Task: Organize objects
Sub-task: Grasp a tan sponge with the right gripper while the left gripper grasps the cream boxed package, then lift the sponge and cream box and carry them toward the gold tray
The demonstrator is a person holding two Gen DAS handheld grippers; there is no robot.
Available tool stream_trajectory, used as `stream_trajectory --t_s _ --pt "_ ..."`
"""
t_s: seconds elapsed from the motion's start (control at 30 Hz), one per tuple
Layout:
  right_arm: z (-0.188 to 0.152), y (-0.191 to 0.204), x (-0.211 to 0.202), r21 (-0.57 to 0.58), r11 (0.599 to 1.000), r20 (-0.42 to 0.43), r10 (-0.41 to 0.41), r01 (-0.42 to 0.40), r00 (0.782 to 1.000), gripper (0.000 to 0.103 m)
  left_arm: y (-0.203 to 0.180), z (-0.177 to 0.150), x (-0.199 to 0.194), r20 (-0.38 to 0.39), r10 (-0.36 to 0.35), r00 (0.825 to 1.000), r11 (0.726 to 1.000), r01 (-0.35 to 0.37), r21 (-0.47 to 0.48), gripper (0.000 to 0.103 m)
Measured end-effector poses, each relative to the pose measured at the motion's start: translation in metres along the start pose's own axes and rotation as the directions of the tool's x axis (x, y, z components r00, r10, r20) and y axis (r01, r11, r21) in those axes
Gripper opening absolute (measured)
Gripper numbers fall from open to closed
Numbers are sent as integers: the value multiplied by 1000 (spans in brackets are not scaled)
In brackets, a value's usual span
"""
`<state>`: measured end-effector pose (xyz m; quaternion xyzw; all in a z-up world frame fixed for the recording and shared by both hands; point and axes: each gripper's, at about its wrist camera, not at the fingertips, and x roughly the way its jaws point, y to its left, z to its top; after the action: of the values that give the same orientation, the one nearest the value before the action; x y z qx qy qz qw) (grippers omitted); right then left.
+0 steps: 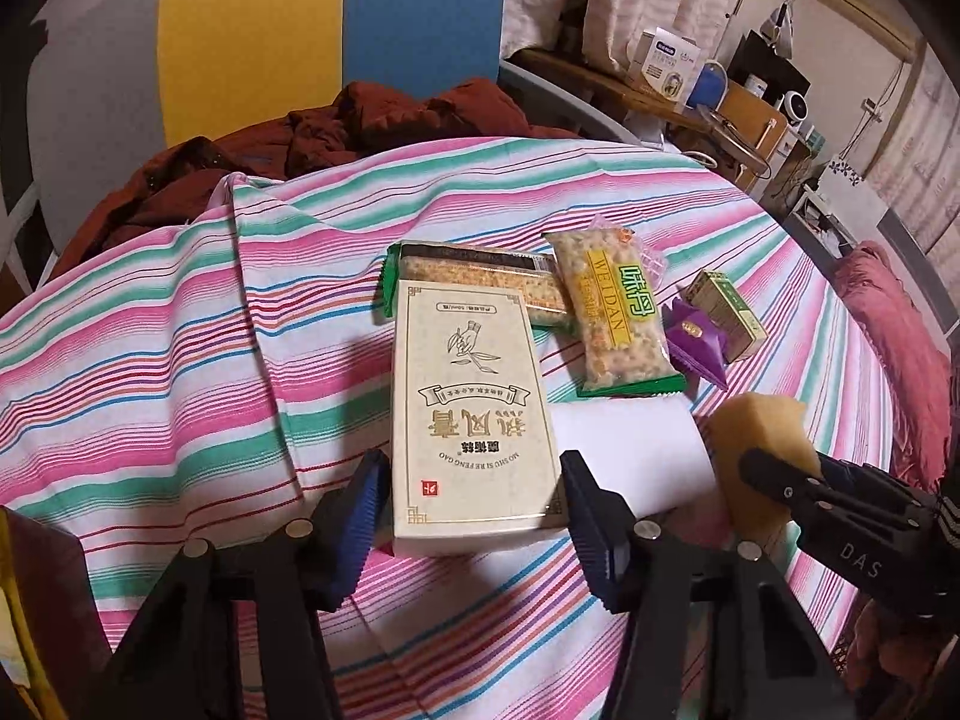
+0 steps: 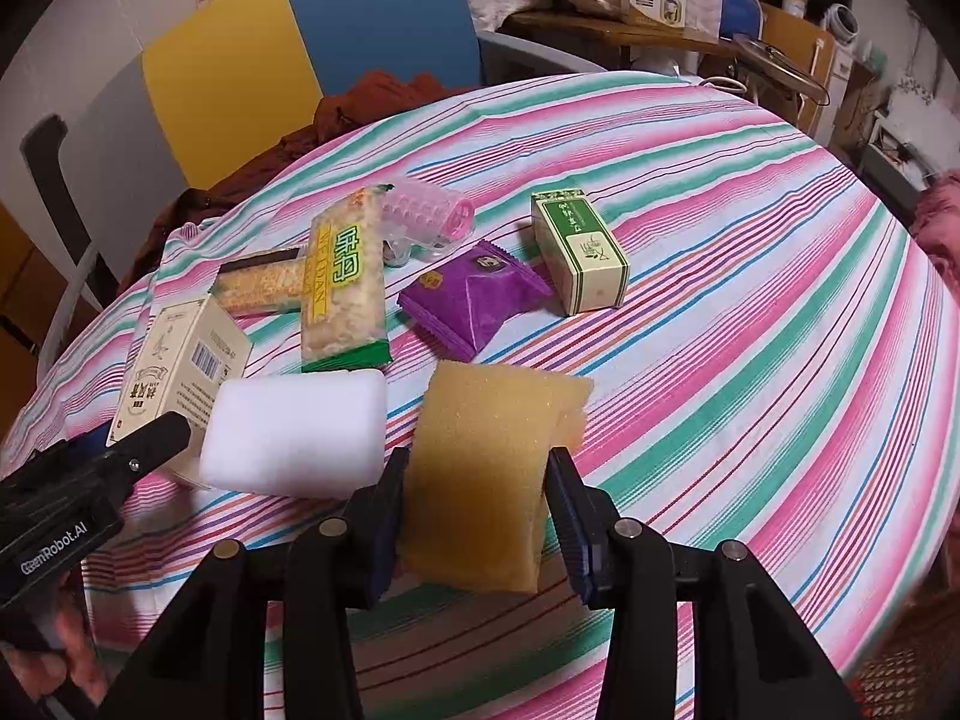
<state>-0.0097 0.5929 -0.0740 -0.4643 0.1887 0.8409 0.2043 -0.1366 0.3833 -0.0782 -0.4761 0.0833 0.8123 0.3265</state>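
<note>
A striped cloth (image 2: 750, 312) covers the round table. Near its middle a cream box (image 1: 474, 408) lies flat between the left gripper (image 1: 474, 480) fingers (image 1: 366, 516); both blue pads sit against the box's long sides near its close end, grasping it, about half spread. A white foam block (image 2: 294, 429) lies touching the box at its 3 o'clock side. At 3 o'clock of the foam, the right gripper (image 2: 474, 498) clenches a yellow sponge (image 2: 486, 474), the pads pressing in its sides and the sponge standing up off the cloth. At 12 o'clock from the foam lies a rice-cracker pack (image 2: 345, 288), overlapping a second snack bar (image 2: 264, 285) at its 9 o'clock. A purple sachet (image 2: 471, 300) lies at 3 o'clock of the pack, a small green box (image 2: 579, 252) beyond it at 2 o'clock. A pink roller (image 2: 429, 219) sits at 12 o'clock.
</note>
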Motion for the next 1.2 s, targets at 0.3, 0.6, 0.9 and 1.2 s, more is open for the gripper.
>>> stream_trajectory --t_s 0.3,0.6,0.9,1.2 --pt "2 0 -6 -5 1000 44 16 -16 999 44 3 -19 -14 38 13 999 1000 -12 -11 57" --pt "2 16 -18 -89 996 109 33 -23 993 43 5 -55 -53 103 -43 994 997 49 -58 55" --pt "-2 28 -26 -148 988 149 60 -38 987 44 7 -83 -87 144 -94 985 991 106 -77 54" --pt "-8 39 -29 -191 979 144 95 -67 985 44 -6 -109 -85 92 -56 994 998 56 -6 53"
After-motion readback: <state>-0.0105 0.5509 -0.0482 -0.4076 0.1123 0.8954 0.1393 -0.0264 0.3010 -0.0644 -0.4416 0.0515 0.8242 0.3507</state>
